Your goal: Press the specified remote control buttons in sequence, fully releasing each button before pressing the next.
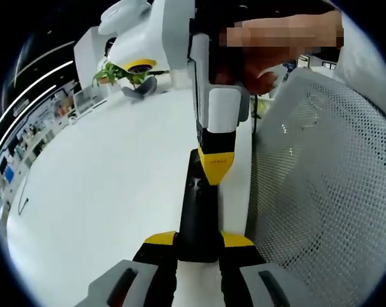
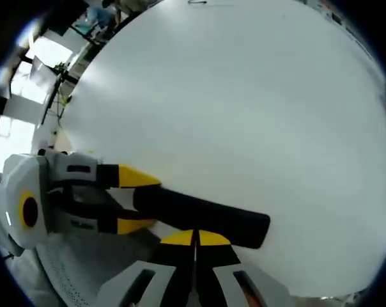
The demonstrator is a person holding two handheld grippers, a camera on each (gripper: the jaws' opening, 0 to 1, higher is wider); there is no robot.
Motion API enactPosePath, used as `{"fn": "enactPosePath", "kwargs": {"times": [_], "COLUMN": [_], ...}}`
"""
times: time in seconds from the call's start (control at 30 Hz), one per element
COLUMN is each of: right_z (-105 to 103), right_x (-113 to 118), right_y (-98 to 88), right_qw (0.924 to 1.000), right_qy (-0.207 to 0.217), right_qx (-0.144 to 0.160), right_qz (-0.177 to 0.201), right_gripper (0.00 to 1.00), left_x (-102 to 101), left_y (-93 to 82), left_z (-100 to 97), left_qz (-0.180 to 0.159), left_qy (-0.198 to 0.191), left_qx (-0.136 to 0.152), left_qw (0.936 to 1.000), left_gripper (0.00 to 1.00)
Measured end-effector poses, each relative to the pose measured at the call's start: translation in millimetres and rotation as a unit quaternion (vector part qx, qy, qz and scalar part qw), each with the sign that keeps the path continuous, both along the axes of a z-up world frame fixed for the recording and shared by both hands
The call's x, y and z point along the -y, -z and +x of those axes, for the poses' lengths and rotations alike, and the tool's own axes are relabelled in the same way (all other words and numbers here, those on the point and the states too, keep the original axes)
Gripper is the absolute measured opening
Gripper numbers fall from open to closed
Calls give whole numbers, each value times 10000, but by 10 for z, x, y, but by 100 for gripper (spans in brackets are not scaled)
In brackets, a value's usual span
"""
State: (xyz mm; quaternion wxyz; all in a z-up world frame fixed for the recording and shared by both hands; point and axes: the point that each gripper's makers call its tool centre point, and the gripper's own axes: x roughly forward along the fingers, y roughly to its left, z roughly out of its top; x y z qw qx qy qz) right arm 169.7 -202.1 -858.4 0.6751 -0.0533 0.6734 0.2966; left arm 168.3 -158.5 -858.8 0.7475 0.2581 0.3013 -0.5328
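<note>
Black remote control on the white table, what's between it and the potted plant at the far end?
Bare white table between the black remote control and green potted plant, left gripper view.

The near end of the black remote control (image 1: 197, 217) is hidden between the left gripper (image 1: 199, 246) jaws. Its buttons are covered by the right gripper (image 1: 216, 167) tip, so contact cannot be told.

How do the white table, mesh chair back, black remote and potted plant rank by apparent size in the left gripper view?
1. white table
2. mesh chair back, much nearer the camera, so possibly overstated
3. black remote
4. potted plant, far off, so looks tiny
</note>
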Motion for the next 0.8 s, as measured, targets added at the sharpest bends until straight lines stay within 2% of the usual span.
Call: {"fn": "enactPosePath", "kwargs": {"times": [0.37, 0.4, 0.47, 0.57, 0.8], "right_z": [-1, -10, -12, -5, -9], "right_x": [-8, -15, -12, 5, -4], "right_y": [21, 26, 20, 16, 1], "right_qw": [9998, 9997, 9996, 9995, 9997], "right_qy": [-12, -41, -144, 37, 90], "right_qx": [-176, -221, -242, -325, -221], "right_qz": [-6, -44, -58, 21, 44], "right_gripper": [0, 0, 0, 0, 0], "left_x": [-2, 2, 0, 1, 0], "left_y": [5, -4, -3, -5, -9], "left_z": [5, 1, -1, 5, 4], "left_qz": [-17, 5, 7, 6, 7], "left_qy": [2, 113, 76, 75, 77], "left_qx": [-7, 77, 61, 64, 77], "left_qw": [10000, 9999, 10000, 10000, 9999], "left_gripper": [24, 24, 24, 24, 24]}}
